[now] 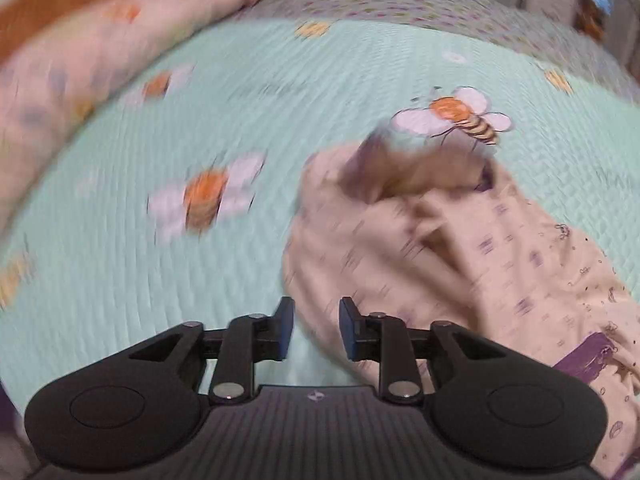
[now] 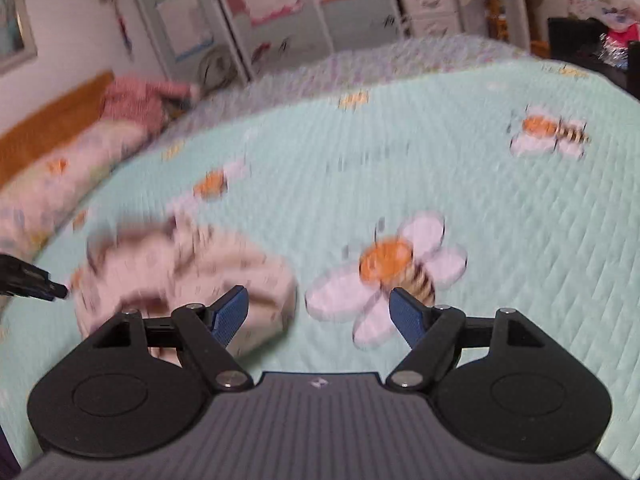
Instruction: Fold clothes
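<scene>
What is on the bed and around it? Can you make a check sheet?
Surface: mint-green quilted bedspread with bee pictures.
Job's things: crumpled cream garment with small purple print and a purple band lying on the bedspread, not yet folded.
Clutter: pink patterned pillow and a reddish bundle at the bed's far edge.
Grippers: left hand-held gripper open, at the garment's edge; right hand-held gripper open, empty.
Cables: nothing seen.
Surroundings: white wardrobe with pink decorations; picture blurred.
</scene>
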{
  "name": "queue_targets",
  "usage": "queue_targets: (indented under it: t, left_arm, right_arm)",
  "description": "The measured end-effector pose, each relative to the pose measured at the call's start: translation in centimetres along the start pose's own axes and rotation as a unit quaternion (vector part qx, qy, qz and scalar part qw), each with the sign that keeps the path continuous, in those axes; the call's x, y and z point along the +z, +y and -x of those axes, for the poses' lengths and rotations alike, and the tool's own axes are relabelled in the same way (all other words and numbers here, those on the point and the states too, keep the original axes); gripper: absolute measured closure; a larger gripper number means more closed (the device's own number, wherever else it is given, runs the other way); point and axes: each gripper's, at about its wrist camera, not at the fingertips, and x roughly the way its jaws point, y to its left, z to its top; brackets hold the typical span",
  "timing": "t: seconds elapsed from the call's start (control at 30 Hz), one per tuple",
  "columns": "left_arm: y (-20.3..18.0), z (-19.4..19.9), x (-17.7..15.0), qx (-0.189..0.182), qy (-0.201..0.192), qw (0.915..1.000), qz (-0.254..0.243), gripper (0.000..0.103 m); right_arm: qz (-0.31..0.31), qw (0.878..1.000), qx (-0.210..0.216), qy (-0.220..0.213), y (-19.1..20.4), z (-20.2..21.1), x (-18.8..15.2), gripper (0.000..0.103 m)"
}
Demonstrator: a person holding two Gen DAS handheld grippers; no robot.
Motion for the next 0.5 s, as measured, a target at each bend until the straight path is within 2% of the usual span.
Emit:
queue_targets:
  t: [0.17,0.27,0.37,0.4,0.43,0.47,0.5]
  left_arm:
    - [0.1,0.8,-5.1,-0.100,0.031,0.9938,0.038,0.062]
    - [-0.1,1.6,-8.3,-0.162,0.048,0.9842,0.055,0.057]
    - [-1.9,1.3,-9.3,-0.214,0.068,0.9728,0.058,0.053]
    - [-2.4,1.0,-9.3,-0.218,0.071,0.9717,0.058,0.052]
    - [-3.0,0.7,-9.7,-0.217,0.073,0.9716,0.060,0.050]
    - [-3.4,0.5,-10.0,-0.216,0.074,0.9714,0.065,0.049]
    - [-3.6,0.5,-10.1,-0.218,0.073,0.9704,0.073,0.047]
  right_arm:
    - [-0.020,0.999,0.037,0.026,0.7,-1.6,-1.5,0.025]
    - [-0.074,0.994,0.071,0.032,1.3,-3.3,-1.0,0.024]
    - [-0.101,0.989,0.081,0.073,2.3,-6.3,-0.7,0.026]
    - [-0.101,0.988,0.085,0.083,2.8,-7.0,-0.6,0.042]
    - [-0.099,0.987,0.094,0.086,3.3,-7.1,-0.4,0.085]
    - [-0.102,0.985,0.104,0.090,3.6,-7.2,-0.2,0.094]
    - [-0.103,0.985,0.110,0.084,3.8,-6.8,0.1,0.094]
